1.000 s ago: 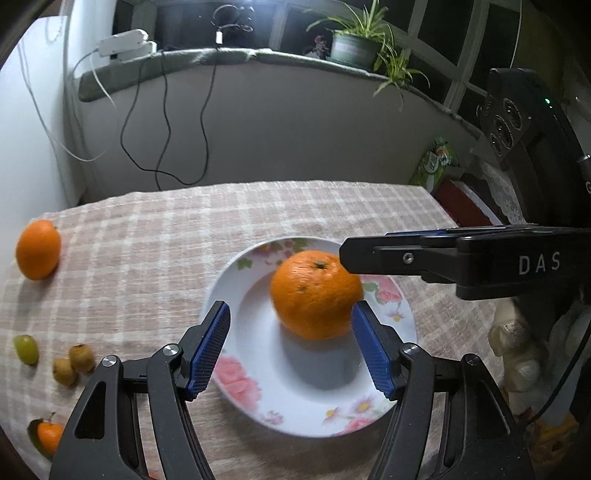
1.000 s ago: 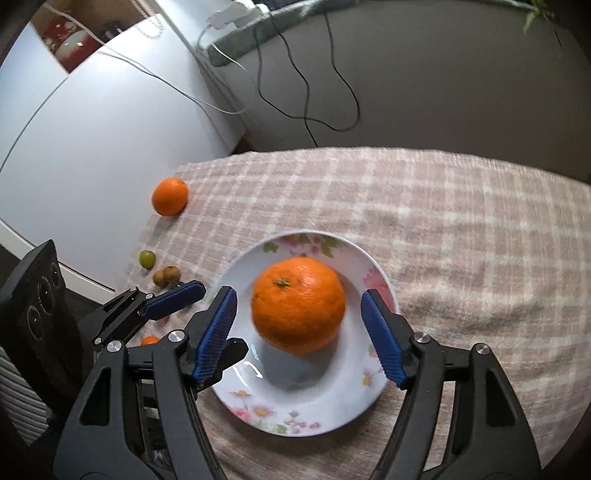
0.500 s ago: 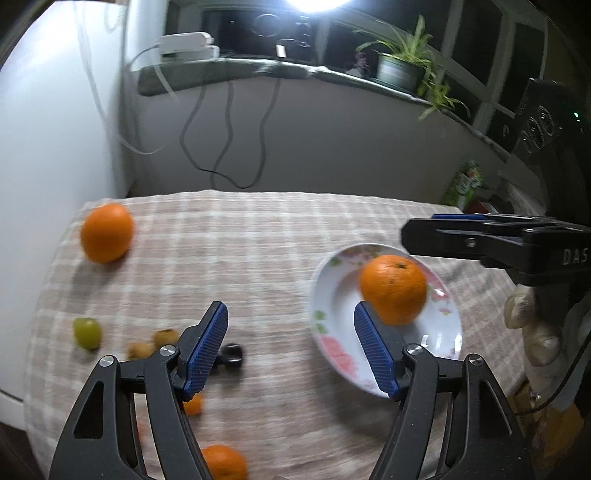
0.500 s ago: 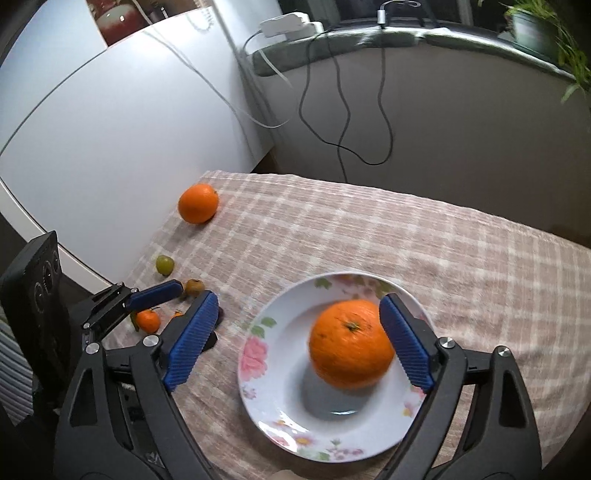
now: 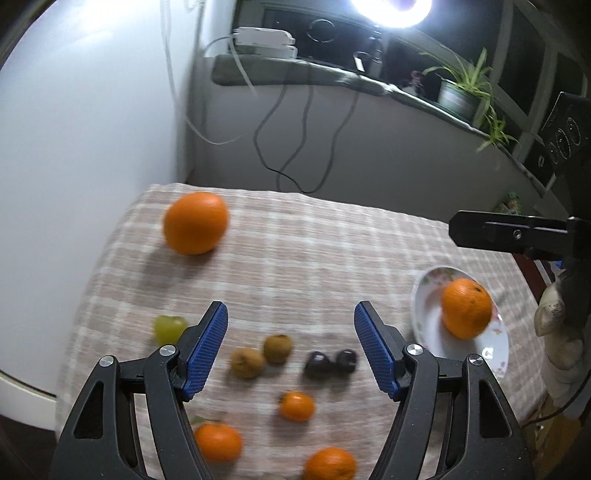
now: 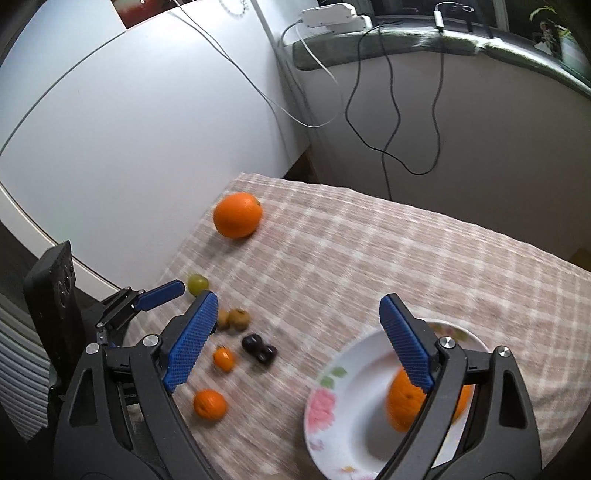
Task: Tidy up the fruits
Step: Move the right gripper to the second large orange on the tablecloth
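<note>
A floral white plate [image 5: 495,354] [image 6: 343,398] holds one large orange [image 5: 466,308] [image 6: 406,404]. A second large orange [image 5: 195,228] [image 6: 237,214] lies at the far left of the checked cloth. A green grape [image 5: 168,328] [image 6: 197,283], two brown kiwis [image 5: 262,355] [image 6: 236,317], two dark fruits [image 5: 330,362] [image 6: 259,349] and three small tangerines [image 5: 296,406] [image 6: 223,359] lie near the front left. My left gripper [image 5: 290,347] is open and empty above the small fruits. My right gripper [image 6: 299,341] is open and empty, its right finger over the plate.
A white wall panel [image 6: 129,140] borders the table's left edge. A ledge with cables [image 5: 295,147], a power strip [image 5: 264,37] and a potted plant [image 5: 461,96] runs behind. A bright lamp [image 5: 391,11] glares at the top.
Both grippers have swung left and back from the plate. The left now hovers over the small fruits; the orange stays on the plate.
</note>
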Action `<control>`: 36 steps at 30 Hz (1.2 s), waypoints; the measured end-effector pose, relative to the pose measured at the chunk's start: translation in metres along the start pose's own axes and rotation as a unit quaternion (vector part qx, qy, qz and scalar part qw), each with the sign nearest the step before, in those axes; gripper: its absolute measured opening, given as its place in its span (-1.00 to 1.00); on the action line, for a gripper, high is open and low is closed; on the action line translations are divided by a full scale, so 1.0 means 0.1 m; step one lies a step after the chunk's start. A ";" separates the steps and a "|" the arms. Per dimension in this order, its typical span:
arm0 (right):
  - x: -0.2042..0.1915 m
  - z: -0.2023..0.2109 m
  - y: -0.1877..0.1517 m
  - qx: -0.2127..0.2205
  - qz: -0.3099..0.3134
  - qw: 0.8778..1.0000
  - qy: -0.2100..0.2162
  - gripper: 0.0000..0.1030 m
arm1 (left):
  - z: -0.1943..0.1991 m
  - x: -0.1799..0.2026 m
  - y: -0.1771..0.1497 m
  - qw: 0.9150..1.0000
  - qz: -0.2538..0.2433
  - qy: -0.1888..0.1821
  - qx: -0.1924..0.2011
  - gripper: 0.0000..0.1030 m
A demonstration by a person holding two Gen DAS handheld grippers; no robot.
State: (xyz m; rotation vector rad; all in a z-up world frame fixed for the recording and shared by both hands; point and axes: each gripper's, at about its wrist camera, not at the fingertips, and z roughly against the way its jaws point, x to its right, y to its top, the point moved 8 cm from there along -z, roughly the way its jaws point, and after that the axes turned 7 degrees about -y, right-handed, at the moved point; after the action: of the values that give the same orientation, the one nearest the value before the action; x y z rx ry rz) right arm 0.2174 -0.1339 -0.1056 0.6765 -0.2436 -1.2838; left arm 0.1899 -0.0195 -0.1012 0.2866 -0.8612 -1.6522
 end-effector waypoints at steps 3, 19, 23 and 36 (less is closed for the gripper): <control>-0.09 -0.11 0.09 -0.003 -0.004 1.000 0.010 0.78 | 0.01 -0.14 0.02 1.000 0.008 0.008 0.007 0.38; -0.44 -0.88 0.41 -0.034 -0.010 0.999 0.031 0.78 | -0.22 -0.84 0.23 0.999 0.049 0.010 0.009 0.38; -0.52 -1.03 0.49 -0.043 -0.016 0.998 0.039 0.78 | -0.29 -0.94 0.27 0.998 0.057 0.001 0.007 0.38; -0.75 -1.61 0.69 -0.077 -0.028 0.995 0.055 0.78 | -0.61 -1.14 0.39 0.997 0.078 -0.024 -0.007 0.38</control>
State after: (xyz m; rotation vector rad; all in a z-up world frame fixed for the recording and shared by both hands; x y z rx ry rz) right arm 0.3354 -0.0022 -0.1766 0.6229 -0.0346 -1.2993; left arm 0.2881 0.0617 -0.1470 0.1671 -0.8856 -1.5229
